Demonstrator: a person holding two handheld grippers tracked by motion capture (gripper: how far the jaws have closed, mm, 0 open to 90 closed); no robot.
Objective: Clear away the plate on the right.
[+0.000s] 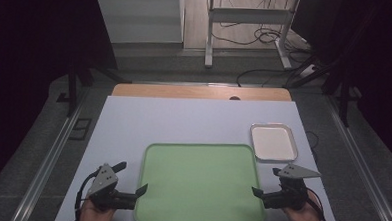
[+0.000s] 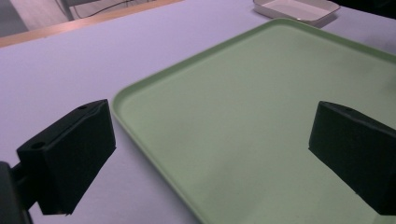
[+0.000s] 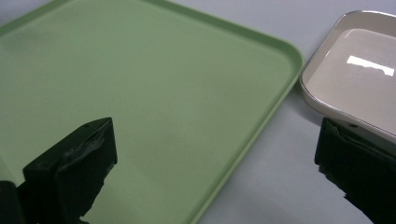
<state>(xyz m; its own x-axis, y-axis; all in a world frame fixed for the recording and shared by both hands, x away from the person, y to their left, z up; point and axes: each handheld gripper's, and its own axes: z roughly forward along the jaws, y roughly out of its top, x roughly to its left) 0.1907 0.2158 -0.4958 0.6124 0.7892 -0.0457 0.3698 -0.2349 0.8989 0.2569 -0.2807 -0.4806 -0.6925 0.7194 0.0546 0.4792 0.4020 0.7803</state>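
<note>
The pale worktop (image 1: pixel 193 120) carries a green tray (image 1: pixel 201 183) at its near edge, with a small white dish (image 1: pixel 273 142) just beyond the tray's far right corner. The left tool (image 1: pixel 131 180) and right tool (image 1: pixel 263 181) flank the tray, jaws spread, holding nothing.

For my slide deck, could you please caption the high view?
Two open grippers, left and right, flank an empty green tray beside a small metal tray.
</note>
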